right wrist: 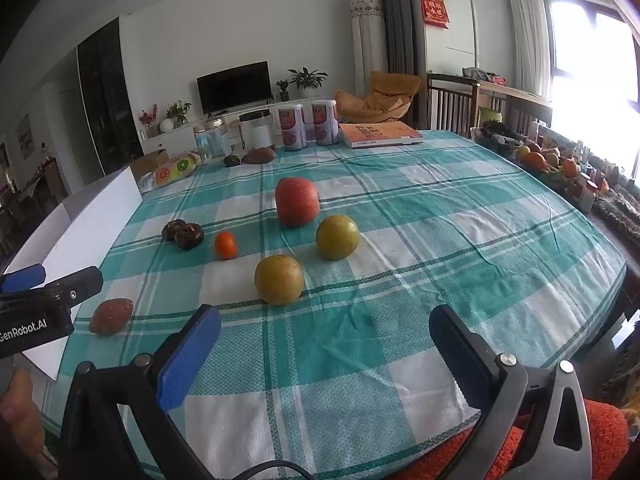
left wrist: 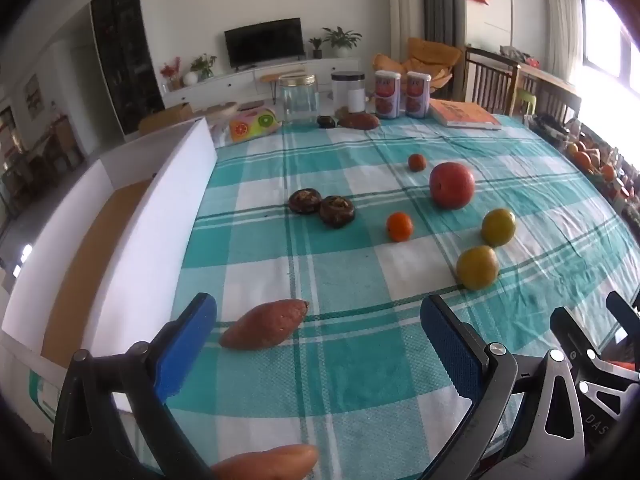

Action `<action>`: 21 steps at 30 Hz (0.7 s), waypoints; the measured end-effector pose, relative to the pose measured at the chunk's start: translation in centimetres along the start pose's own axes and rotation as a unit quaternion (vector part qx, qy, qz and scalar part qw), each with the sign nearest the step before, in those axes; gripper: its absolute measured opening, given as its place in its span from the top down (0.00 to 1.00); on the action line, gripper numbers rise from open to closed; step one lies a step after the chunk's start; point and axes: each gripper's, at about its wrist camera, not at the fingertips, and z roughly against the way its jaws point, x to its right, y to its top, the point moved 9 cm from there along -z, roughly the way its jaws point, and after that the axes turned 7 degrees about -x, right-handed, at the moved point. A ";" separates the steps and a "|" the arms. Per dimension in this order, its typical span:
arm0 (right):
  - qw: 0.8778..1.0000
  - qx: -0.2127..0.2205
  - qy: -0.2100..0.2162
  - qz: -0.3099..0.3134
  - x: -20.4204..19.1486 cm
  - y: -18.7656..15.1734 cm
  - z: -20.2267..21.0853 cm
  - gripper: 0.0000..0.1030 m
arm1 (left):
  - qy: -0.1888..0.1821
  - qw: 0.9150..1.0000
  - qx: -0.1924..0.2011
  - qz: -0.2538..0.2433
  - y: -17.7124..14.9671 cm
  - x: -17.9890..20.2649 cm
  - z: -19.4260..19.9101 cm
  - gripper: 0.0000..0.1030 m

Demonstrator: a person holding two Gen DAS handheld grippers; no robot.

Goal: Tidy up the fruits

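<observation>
Both grippers stand released and empty: left gripper [left wrist: 318, 334] above the sweet potato [left wrist: 264, 324], right gripper [right wrist: 326, 344] just short of 2 yellow-green fruits [right wrist: 279, 279]. The apple [right wrist: 297, 201] and orange [right wrist: 225, 245] lie beyond on the cloth [right wrist: 400, 280]. Recommended: centre the jaws on 1 fruit, then close gently.
</observation>
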 end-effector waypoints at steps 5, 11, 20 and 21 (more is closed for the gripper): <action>1.000 0.002 -0.001 0.000 0.0 0.0 0.1 0.00 | -0.007 1.000 0.003 0.007 -0.1 0.2 0.2 0.01; 0.999 -0.031 0.011 0.015 0.1 0.7 1.0 0.00 | -0.010 1.000 0.009 0.010 0.4 -0.4 0.8 0.01; 0.992 -0.054 -0.050 0.099 0.0 2.2 3.3 0.00 | -0.027 0.999 0.014 0.009 0.5 0.6 1.7 0.01; 0.995 -0.052 -0.037 0.081 -0.1 2.0 3.1 0.00 | -0.027 1.000 0.011 0.006 0.3 0.7 1.6 0.01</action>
